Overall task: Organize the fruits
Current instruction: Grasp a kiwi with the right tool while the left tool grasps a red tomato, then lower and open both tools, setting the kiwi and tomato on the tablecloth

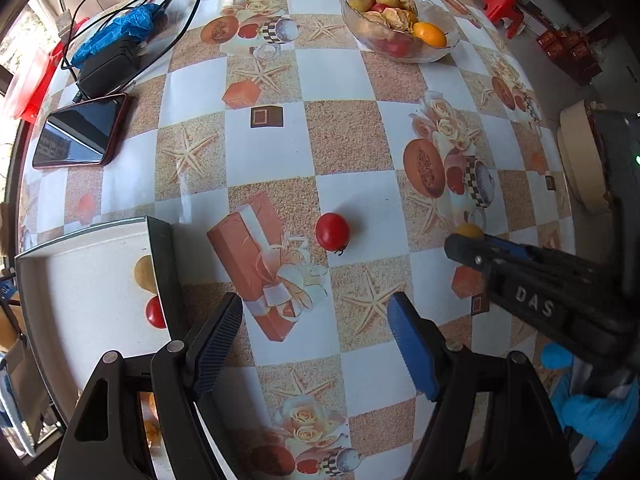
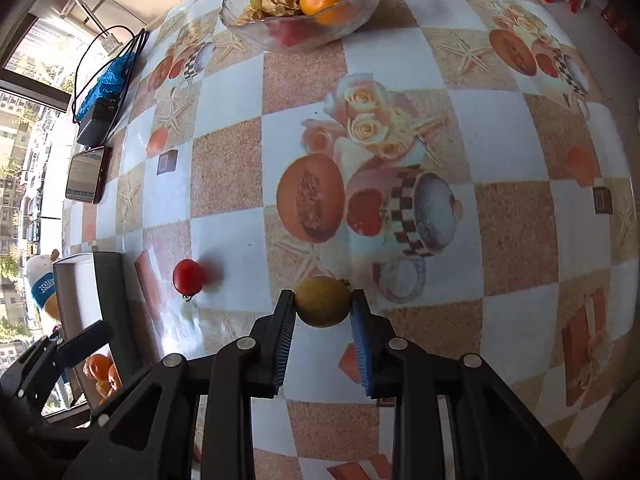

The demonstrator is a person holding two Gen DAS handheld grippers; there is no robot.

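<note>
Right gripper [image 2: 323,306] is clenching a yellow fruit [image 2: 323,306] between its pads, just above the table [image 2: 228,168]; in the left wrist view only a sliver of that fruit is showing behind the right gripper's finger at 3 o'clock. Left gripper [image 1: 316,328] is hanging released over the table, nothing between its fingers. A tomato [image 1: 332,231] is lying on the table at 12 o'clock of the left gripper, apart from it. A tray [image 1: 80,296] is sitting at 9 o'clock, cut off by the frame edge; a red fruit [image 1: 155,312] and a yellowish one inside are partly hidden behind its wall. A glass bowl [image 1: 400,20] of mixed fruit is standing far off at 1 o'clock.
</note>
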